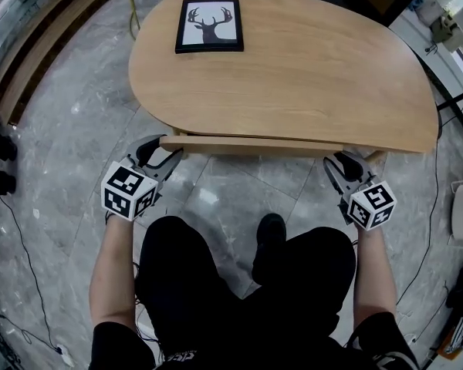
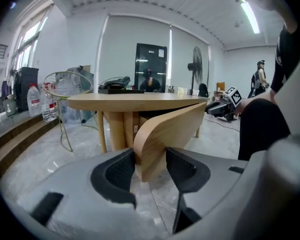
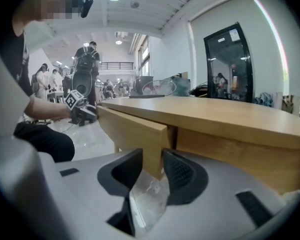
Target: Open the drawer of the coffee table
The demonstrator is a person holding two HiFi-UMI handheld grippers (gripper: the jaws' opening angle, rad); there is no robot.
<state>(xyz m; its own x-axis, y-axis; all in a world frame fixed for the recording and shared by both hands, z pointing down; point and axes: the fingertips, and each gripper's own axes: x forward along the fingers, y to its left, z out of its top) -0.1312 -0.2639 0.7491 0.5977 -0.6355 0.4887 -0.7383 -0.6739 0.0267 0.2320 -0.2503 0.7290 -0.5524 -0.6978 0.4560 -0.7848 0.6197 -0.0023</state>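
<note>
Two hand-held claws clamp the two ends of a coffee table's drawer front.

Seen from above, an oval wooden table (image 1: 309, 68) stands on a grey marble floor (image 1: 69, 114), with a framed deer picture (image 1: 209, 25) lying on its far left part. The left claw (image 1: 170, 156) is closed on the left end of the drawer (image 1: 255, 143), its pads pressing both faces of the curved wooden front. The drawer sits under the table's near edge, its front showing as a thin strip just proud of the top. The right claw (image 1: 336, 163) has its jaws narrowed onto the drawer's right end, gripping the board.
</note>
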